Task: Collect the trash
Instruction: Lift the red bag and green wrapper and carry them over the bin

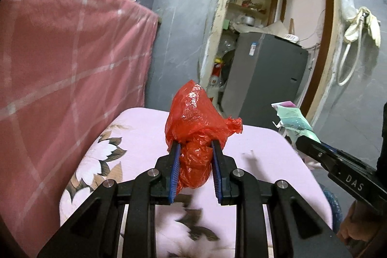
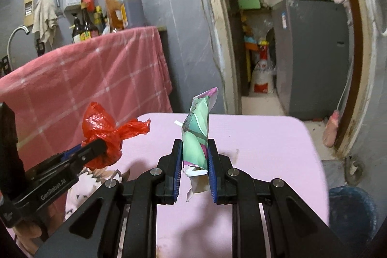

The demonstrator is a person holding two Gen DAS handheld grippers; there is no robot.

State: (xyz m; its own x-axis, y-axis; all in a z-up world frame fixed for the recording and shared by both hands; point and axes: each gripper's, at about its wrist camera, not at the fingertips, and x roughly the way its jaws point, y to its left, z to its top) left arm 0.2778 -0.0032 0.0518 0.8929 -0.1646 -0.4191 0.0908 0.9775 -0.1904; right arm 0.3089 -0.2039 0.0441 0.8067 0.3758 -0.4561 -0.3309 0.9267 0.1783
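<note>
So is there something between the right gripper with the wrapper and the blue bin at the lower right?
Nothing visible does. The right gripper holds the green wrapper above the pink table, and the blue bin sits beyond the table's right edge. The red bag in the left gripper is on the other side.

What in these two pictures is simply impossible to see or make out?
- Inside the red plastic bag: crumpled shut, in both views, gripped by the left gripper.
- Print on the green wrapper: too crumpled and small, held by the right gripper.
- Blue bin: cut off by the lens edge, right wrist view.
- Bottle labels: too small.
</note>
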